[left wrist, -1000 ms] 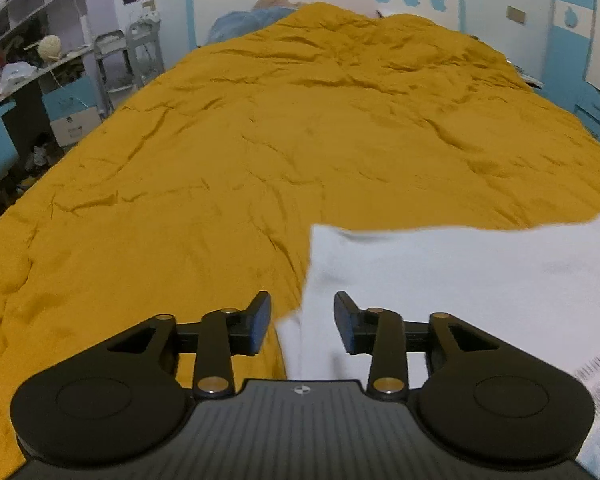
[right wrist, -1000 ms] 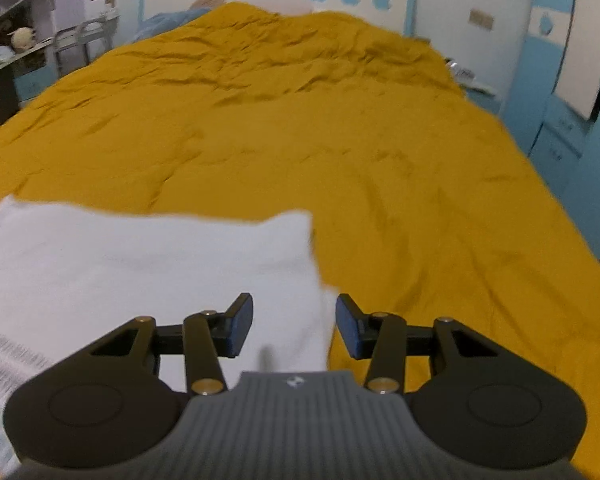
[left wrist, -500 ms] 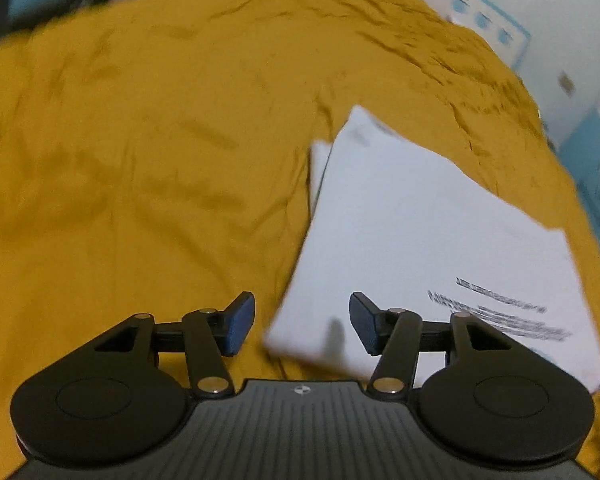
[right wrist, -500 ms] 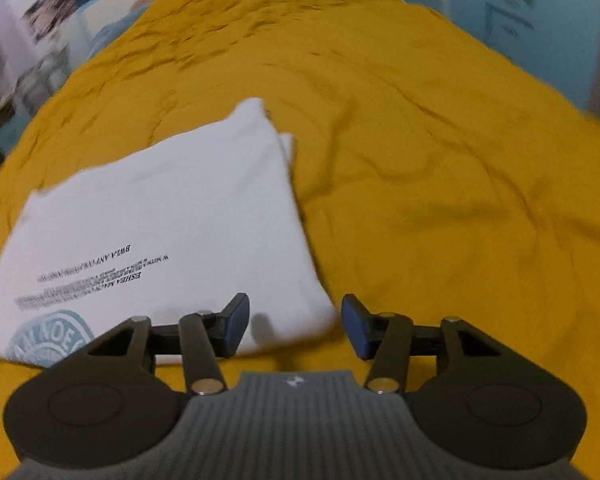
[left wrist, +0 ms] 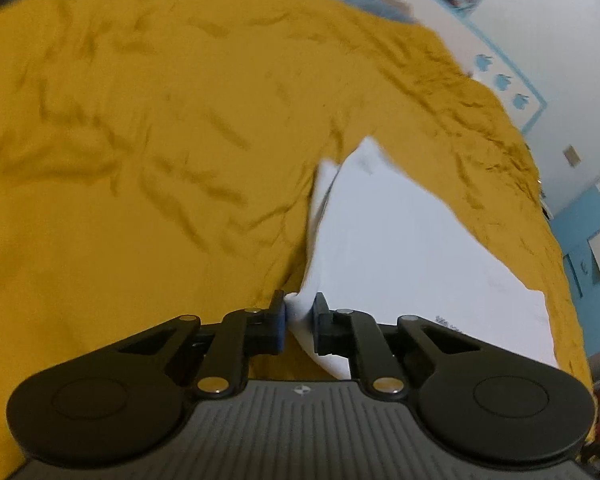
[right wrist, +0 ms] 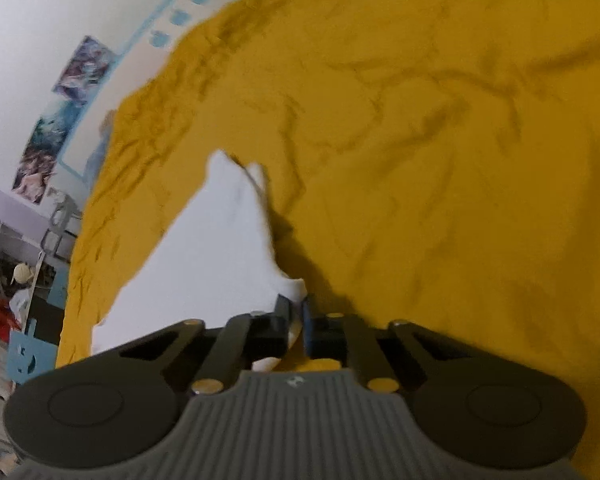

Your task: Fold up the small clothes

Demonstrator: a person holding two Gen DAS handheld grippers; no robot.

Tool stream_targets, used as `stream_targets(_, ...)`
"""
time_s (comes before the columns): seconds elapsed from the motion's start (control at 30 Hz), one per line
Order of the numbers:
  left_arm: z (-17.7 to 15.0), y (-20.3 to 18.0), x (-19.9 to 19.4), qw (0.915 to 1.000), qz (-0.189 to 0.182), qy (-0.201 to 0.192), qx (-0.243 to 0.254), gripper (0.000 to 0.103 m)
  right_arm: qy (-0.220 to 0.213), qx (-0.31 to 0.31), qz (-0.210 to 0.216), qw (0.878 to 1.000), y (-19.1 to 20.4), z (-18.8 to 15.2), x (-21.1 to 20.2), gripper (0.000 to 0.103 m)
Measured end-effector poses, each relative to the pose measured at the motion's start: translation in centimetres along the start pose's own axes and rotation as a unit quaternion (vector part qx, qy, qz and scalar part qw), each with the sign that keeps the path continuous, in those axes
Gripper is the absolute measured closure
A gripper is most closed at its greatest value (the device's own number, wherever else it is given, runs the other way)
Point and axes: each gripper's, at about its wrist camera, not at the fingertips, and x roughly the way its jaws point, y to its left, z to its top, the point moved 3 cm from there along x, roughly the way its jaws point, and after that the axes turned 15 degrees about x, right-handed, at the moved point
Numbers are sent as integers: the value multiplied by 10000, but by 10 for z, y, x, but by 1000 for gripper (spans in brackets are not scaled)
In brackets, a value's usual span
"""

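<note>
A folded white T-shirt point(left wrist: 400, 248) lies on the mustard-yellow bedspread point(left wrist: 160, 160). My left gripper point(left wrist: 300, 316) is shut on the shirt's near left corner, with white cloth pinched between the blue pads. In the right wrist view my right gripper point(right wrist: 298, 316) is shut on the near right corner of the white T-shirt point(right wrist: 212, 248), which stretches away to the left over the bedspread point(right wrist: 440, 160). A strip of printed text shows at the shirt's near edge in the left wrist view. Both views are tilted and blurred.
A white headboard with blue apple marks point(left wrist: 500, 80) stands at the far end of the bed. Posters point(right wrist: 56, 120) hang on the wall. Shelves with clutter point(right wrist: 16, 280) stand beside the bed. Blue cabinets point(left wrist: 596, 216) stand on the other side.
Both grippers have closed from open onto the shirt's near corners. Both views have rolled outward and moved closer to the cloth.
</note>
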Motion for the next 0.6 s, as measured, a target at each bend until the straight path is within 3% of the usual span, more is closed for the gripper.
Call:
stream_targets(0.13, 4, -14, -8, 9985, 263, -16, 486, 90, -314, -623, -24, 9976, 25, -11, -22, 103)
stream_targets(0.3, -16, -7, 23, 9939, 625, 399, 812, 89, -102, -286, -581, 9979, -7, -18, 1, 103)
stream_targets(0.4, -27, -9, 37, 9879, 838, 493, 1211, 87, -83, -540, -747, 9957, -15, -27, 16, 103)
stream_targets(0.6, -22, -17, 29, 9793, 1091, 576, 1607, 72, 62, -742, -782, 9942, -12, -25, 14, 103)
